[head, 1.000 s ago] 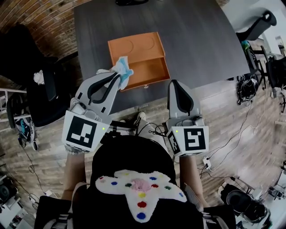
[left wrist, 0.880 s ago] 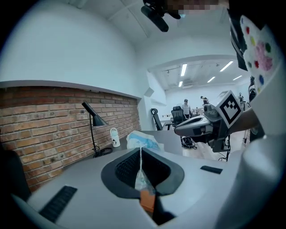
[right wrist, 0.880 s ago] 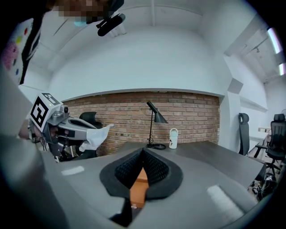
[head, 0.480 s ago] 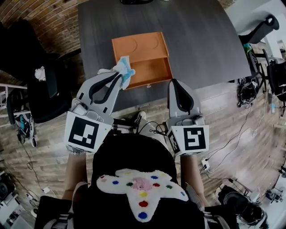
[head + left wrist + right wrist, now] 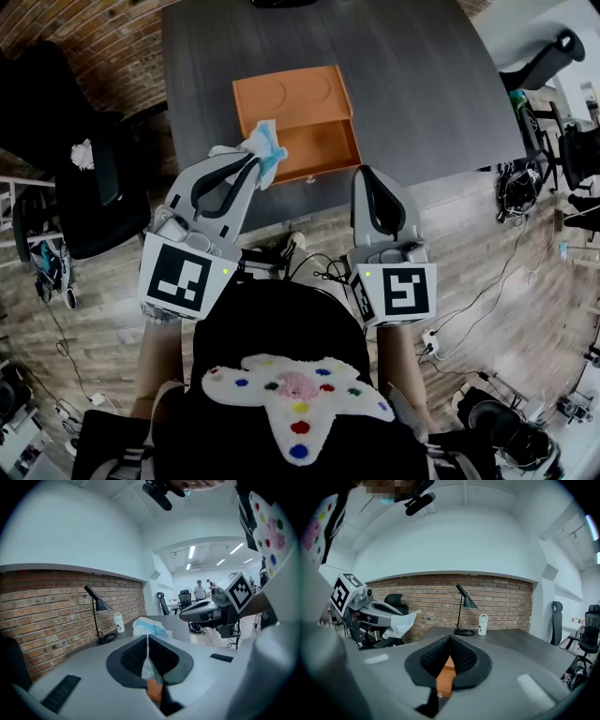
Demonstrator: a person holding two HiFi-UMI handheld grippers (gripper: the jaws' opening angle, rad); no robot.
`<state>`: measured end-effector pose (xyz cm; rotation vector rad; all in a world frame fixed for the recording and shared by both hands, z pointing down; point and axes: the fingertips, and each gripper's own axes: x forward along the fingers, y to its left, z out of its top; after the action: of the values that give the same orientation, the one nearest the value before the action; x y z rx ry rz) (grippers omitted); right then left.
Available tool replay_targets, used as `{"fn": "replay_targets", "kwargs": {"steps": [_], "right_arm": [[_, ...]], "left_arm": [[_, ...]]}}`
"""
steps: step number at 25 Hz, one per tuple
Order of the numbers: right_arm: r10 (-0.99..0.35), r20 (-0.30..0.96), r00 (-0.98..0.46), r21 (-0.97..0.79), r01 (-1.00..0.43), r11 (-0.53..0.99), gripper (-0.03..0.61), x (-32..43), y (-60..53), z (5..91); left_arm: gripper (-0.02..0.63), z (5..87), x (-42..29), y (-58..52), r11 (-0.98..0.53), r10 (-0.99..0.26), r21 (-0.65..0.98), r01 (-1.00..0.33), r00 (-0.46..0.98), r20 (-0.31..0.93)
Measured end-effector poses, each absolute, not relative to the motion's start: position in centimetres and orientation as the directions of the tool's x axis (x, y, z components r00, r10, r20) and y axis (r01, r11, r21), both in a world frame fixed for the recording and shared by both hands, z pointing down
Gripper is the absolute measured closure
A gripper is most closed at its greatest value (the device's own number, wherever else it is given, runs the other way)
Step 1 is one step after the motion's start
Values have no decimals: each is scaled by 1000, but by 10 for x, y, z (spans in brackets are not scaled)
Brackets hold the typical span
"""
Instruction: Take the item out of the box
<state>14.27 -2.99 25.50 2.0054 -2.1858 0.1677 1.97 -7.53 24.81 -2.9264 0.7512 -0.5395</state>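
Left tool (image 5: 249, 164) clamps the crinkly white-and-blue plastic packet (image 5: 263, 143), holding it in the air over the near left corner of the shallow, open orange rectangular box (image 5: 314, 141) on the dark grey bench (image 5: 422, 75), clear of its walls: lifted out, I'd say. Right tool (image 5: 375, 174), shut and empty, waits off the box's near right corner.

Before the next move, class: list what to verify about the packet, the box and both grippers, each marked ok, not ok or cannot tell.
1. Grip: left gripper shut on packet: ok.
2. Removal: packet lifted out of orange box: ok.
3. Leftovers: nothing else in box: cannot tell, packet hides a corner.
4. Spare hand: right gripper shut, empty: ok.
5. Set-down: bare table beside box: ok.
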Motion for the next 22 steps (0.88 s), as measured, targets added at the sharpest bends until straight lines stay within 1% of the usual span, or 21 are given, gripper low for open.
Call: {"fn": "replay_targets", "kwargs": {"steps": [10, 22], "right_arm": [[-977, 203, -68, 23, -997, 74, 569, 144, -31, 256], [-972, 220, -84, 23, -996, 91, 569, 141, -32, 261]], "left_arm": [[600, 250, 20, -75, -880, -474, -154, -448, 819, 324], [600, 254, 22, -75, -884, -468, -160, -440, 819, 332]]}}
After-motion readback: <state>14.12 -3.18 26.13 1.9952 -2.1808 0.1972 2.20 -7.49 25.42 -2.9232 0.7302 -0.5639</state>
